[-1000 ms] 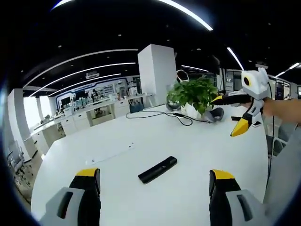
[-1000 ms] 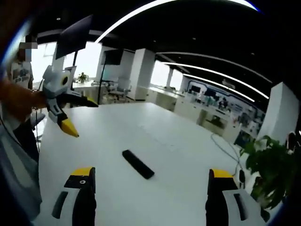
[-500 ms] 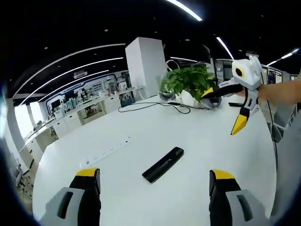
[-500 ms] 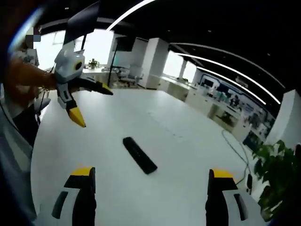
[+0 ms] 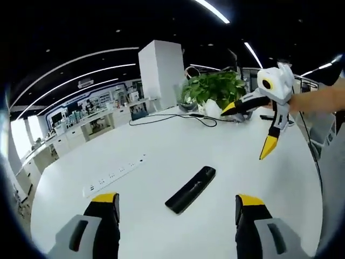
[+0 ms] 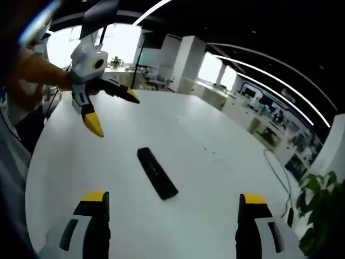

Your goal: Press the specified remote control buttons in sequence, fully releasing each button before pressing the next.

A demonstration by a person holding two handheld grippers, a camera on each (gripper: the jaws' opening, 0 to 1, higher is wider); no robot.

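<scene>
Pressing is not yet underway — both grippers, left gripper (image 5: 172,213) and right gripper (image 6: 168,215), are hovering near the remote (image 5: 191,189) with jaws apart, touching nothing — every button press is waiting.

Can't make out any buttons on the remote control (image 5: 191,189) from my end (just a plain black bar in both views); the potted plant (image 6: 318,210) is chopped by the right gripper view's edge; the power strip (image 5: 114,175) sockets are too tiny to count.
</scene>
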